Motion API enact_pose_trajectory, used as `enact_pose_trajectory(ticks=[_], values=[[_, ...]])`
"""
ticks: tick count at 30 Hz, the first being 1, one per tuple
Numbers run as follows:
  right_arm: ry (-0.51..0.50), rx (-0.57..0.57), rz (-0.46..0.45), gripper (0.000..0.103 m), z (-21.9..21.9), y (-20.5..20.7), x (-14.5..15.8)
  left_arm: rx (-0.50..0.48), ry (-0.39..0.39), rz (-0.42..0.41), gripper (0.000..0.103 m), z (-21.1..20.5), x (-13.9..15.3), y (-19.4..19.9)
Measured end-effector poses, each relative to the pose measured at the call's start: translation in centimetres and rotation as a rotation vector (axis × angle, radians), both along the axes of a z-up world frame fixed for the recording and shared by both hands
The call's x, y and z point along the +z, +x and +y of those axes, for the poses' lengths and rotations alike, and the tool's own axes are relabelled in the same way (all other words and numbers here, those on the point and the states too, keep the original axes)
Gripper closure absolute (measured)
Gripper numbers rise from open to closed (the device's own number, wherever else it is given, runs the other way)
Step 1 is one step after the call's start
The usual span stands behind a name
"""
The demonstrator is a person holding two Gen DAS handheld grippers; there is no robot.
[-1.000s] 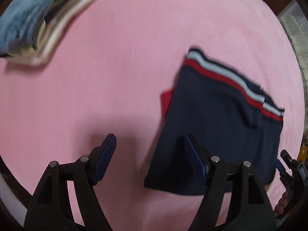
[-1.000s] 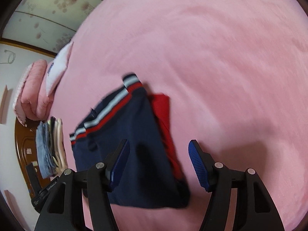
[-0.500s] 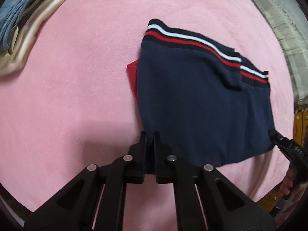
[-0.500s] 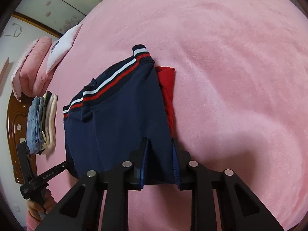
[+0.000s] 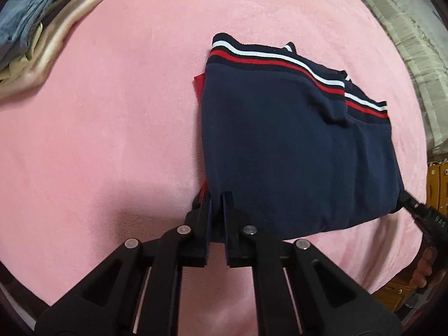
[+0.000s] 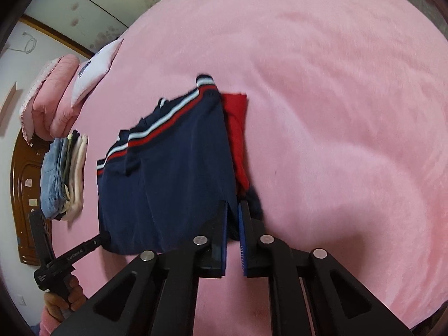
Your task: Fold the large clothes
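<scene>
The left gripper (image 5: 217, 207) has its jaws drawn together on the near corner of a folded navy sweater (image 5: 280, 145), the fabric pinched between the blue-faced pads at the garment's near left edge. The right gripper (image 6: 233, 218) is likewise clamped on the sweater (image 6: 168, 173), at the opposite near corner, with a thin fold of dark cloth showing between its pads. From both tools the garment stretches away across the pink blanket (image 5: 112, 126) — its near edge held at the grippers, its far edge finished with a ribbed hem striped white and red (image 5: 280, 58). A red layer (image 6: 238, 140) peeks out from under the navy along the side next to the right gripper; in the left view the same red (image 5: 199, 86) shows as a narrow sliver beside the sweater's edge. In the right view the garment looks slightly blurred. Well apart from the sweater, toward the far left of the left view, a stack of folded clothes (image 5: 42, 28) in blue denim and cream lies on the blanket. In the right view, pink bedding (image 6: 53, 95) and a white pillow (image 6: 95, 70) sit at the bed's far edge, against a wooden headboard (image 6: 25, 182).
</scene>
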State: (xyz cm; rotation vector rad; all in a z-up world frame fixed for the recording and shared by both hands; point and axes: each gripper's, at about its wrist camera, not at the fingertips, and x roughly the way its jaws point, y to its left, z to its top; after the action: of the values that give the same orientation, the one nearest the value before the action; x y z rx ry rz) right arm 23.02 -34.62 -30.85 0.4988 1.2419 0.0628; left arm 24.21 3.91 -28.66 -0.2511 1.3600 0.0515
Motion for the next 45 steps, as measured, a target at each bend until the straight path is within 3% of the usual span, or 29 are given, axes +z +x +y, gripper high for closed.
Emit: enact_pose_trajectory(ticks=[3, 5, 7, 10, 12, 14, 16, 21, 24, 26, 28, 30, 31, 34, 36, 38, 41, 42, 45], values=[[-0.004, 0.000, -0.001, 0.079, 0.0, 1.1, 0.2, -0.007, 0.053, 0.009, 0.085, -0.4, 0.9, 1.1], [-0.018, 0.011, -0.017, 0.075, 0.2, 1.9, 0.4, -0.008, 0.074, -0.020, 0.061, -0.3, 1.8, 1.2], [-0.032, 0.026, -0.007, 0.072, 0.7, 2.7, 0.2, -0.005, 0.057, -0.046, 0.052, -0.3, 2.7, 2.2], [-0.068, 0.036, 0.028, 0.078, 1.7, 3.7, -0.9, 0.000, 0.045, -0.042, 0.052, 0.4, 2.8, 2.7], [-0.076, -0.005, 0.029, 0.092, 1.4, 3.5, -1.0, 0.003, 0.046, -0.050, 0.052, 0.4, 3.1, 3.1], [-0.068, -0.037, 0.024, 0.097, 1.1, 2.9, -1.1, -0.002, 0.036, -0.060, 0.052, 0.2, 3.3, 3.1], [-0.122, -0.033, 0.024, 0.099, 1.4, 2.3, -0.9, -0.010, 0.029, -0.068, 0.052, -0.1, 3.7, 2.9], [-0.184, -0.043, 0.101, 0.100, 0.9, 0.3, -1.5, -0.053, 0.014, -0.086, 0.052, -2.1, 4.6, 3.0], [-0.191, -0.033, 0.074, 0.099, 0.4, 0.1, -1.0, -0.077, 0.040, -0.083, 0.052, -2.8, 5.0, 2.8], [-0.231, -0.011, 0.010, 0.098, 0.7, 0.0, 0.6, -0.099, 0.044, -0.094, 0.052, -3.4, 5.4, 2.5], [-0.256, 0.013, -0.086, 0.091, 0.9, -0.4, 2.8, -0.126, 0.035, -0.106, 0.052, -4.1, 5.7, 2.5], [-0.236, 0.063, -0.171, 0.076, 1.5, -0.8, 4.5, -0.161, 0.009, -0.113, 0.052, -4.7, 5.7, 2.5], [-0.205, 0.110, -0.197, 0.075, 2.1, -0.9, 5.0, -0.180, -0.012, -0.111, 0.052, -5.1, 5.5, 2.6], [-0.087, 0.240, -0.124, 0.075, 4.5, -0.4, 3.9, -0.218, -0.079, -0.069, 0.069, -6.2, 4.7, 2.8], [-0.005, 0.290, -0.049, 0.082, 6.2, -0.7, 2.2, -0.252, -0.121, -0.008, 0.070, -7.2, 3.4, 3.2], [0.037, 0.356, -0.017, 0.085, 8.0, -1.3, 0.6, -0.293, -0.083, 0.034, 0.070, -8.4, 2.2, 3.5], [-0.025, 0.379, 0.021, 0.086, 9.4, -1.6, -1.4, -0.315, 0.027, 0.100, 0.070, -9.1, -0.2, 4.2], [-0.034, 0.365, 0.027, 0.088, 9.3, -1.4, -1.8, -0.306, 0.030, 0.109, 0.070, -8.9, -0.7, 4.5], [-0.049, 0.279, 0.001, 0.089, 8.1, -0.7, -2.0, -0.223, -0.073, 0.117, 0.073, -6.8, -1.1, 5.3]])
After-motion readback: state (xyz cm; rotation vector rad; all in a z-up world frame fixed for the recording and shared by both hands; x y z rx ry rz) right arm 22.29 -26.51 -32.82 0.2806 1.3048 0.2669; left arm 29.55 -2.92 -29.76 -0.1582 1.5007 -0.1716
